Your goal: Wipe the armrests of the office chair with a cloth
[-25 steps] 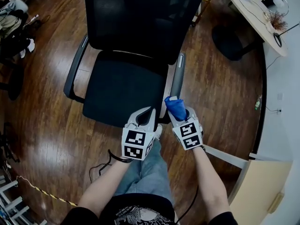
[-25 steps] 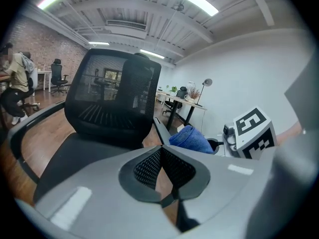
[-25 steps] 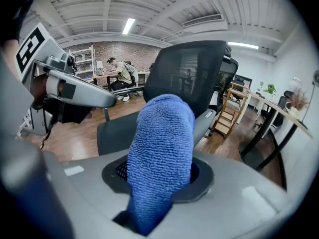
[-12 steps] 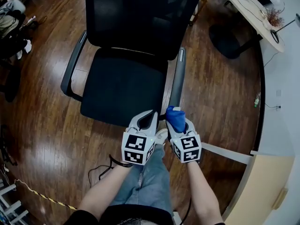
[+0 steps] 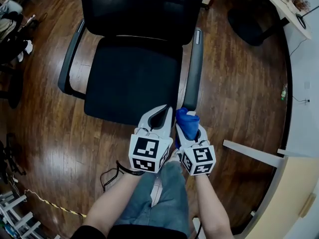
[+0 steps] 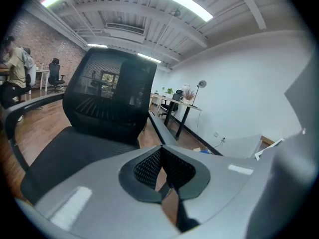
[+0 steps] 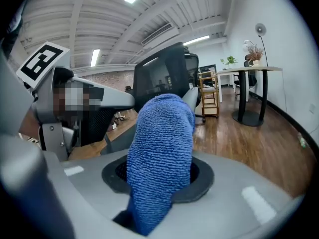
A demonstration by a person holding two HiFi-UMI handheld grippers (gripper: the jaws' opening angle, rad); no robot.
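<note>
dark wood floor [image 5: 234,98] lies under the office chair [image 5: 132,83]. your right gripper [image 5: 188,115] is clamped on the blue cloth [image 5: 187,124], just off the near end of the chair's grey armrest [image 5: 193,68]; contact can't be made out. your left gripper [image 5: 160,114] hovers by the chair's seat front, jaws together, holding nothing.
</note>
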